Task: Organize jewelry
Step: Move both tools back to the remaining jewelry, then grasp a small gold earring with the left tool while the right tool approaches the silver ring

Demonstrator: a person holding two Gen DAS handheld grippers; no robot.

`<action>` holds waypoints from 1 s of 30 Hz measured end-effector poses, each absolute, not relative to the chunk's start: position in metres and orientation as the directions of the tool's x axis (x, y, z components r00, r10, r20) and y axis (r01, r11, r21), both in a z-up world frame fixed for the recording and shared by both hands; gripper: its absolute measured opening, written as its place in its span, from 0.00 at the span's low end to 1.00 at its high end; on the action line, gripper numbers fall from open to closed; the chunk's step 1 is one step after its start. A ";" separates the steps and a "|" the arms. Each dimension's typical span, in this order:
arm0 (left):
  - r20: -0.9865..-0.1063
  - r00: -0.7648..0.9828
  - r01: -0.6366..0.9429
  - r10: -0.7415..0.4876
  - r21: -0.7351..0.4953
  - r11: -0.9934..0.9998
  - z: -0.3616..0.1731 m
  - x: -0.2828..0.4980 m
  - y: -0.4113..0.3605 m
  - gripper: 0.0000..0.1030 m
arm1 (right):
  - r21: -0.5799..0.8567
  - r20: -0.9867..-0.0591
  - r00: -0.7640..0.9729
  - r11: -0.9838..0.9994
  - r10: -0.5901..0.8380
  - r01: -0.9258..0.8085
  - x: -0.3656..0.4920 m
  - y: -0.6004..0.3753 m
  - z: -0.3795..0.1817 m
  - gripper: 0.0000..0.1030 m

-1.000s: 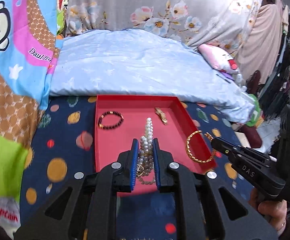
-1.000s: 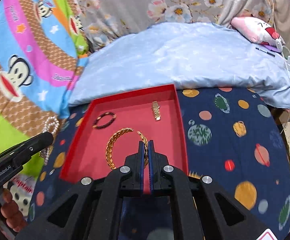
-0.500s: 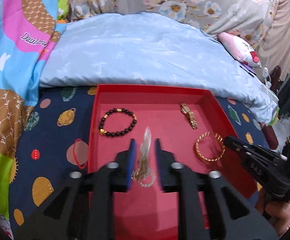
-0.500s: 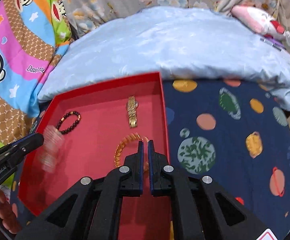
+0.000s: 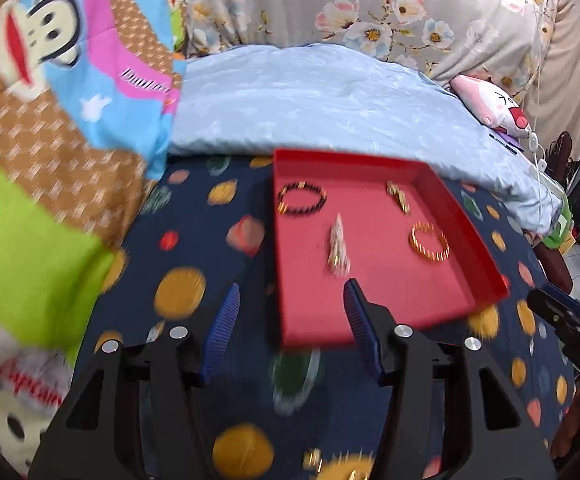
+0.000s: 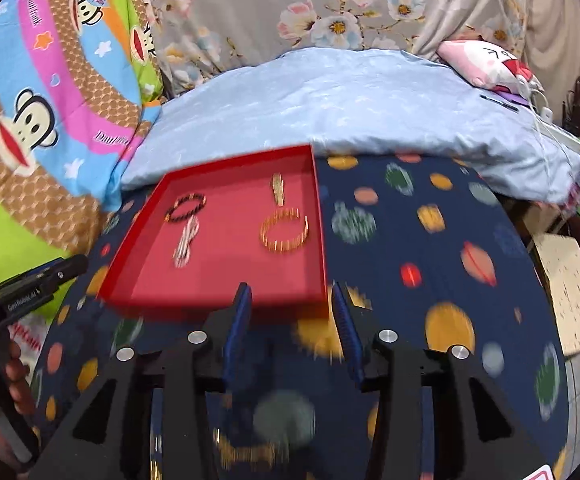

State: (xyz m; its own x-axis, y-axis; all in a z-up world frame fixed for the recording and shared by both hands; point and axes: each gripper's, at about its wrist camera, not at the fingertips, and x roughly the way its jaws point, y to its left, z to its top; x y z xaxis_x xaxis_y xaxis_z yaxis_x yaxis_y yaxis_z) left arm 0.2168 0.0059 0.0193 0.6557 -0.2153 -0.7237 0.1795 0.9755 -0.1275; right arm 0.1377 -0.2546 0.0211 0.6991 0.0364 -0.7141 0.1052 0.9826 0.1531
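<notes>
Released since the earlier frame, pearl strand [image 5: 338, 249] and gold bangle [image 6: 284, 230] lie in the red tray [image 5: 486, 258]. Left gripper [image 5: 290, 298] and right gripper [image 6: 288, 300]: jaws opening, empty, at near rim. Beyond: black bracelet [image 5: 302, 199], gold watch [image 6: 277, 189].

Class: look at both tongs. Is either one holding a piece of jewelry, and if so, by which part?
Nothing is held. The left tongs and right tongs are both opening and empty; the pearl necklace and gold bangle lie in the red tray.
</notes>
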 end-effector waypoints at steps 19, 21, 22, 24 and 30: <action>-0.814 0.544 0.139 -0.204 -0.152 0.978 -0.044 0.106 0.023 0.60 | 0.191 -0.792 0.607 0.970 0.063 0.149 0.020 -0.231 -0.024 0.42; -0.811 0.545 0.144 -0.213 -0.160 0.977 -0.044 0.108 0.017 0.62 | 0.196 -0.794 0.604 0.969 0.067 0.150 0.018 -0.230 -0.026 0.42; -0.811 0.544 0.147 -0.217 -0.162 0.976 -0.044 0.109 0.013 0.63 | 0.197 -0.794 0.604 0.969 0.068 0.149 0.018 -0.229 -0.026 0.42; -0.808 0.546 0.153 -0.222 -0.164 0.975 -0.044 0.112 0.008 0.63 | 0.203 -0.793 0.605 0.968 0.074 0.147 0.018 -0.228 -0.027 0.42; -0.815 0.538 0.128 -0.216 -0.174 0.976 -0.049 0.126 0.000 0.62 | 0.210 -0.793 0.603 0.968 0.086 0.138 0.019 -0.226 -0.028 0.42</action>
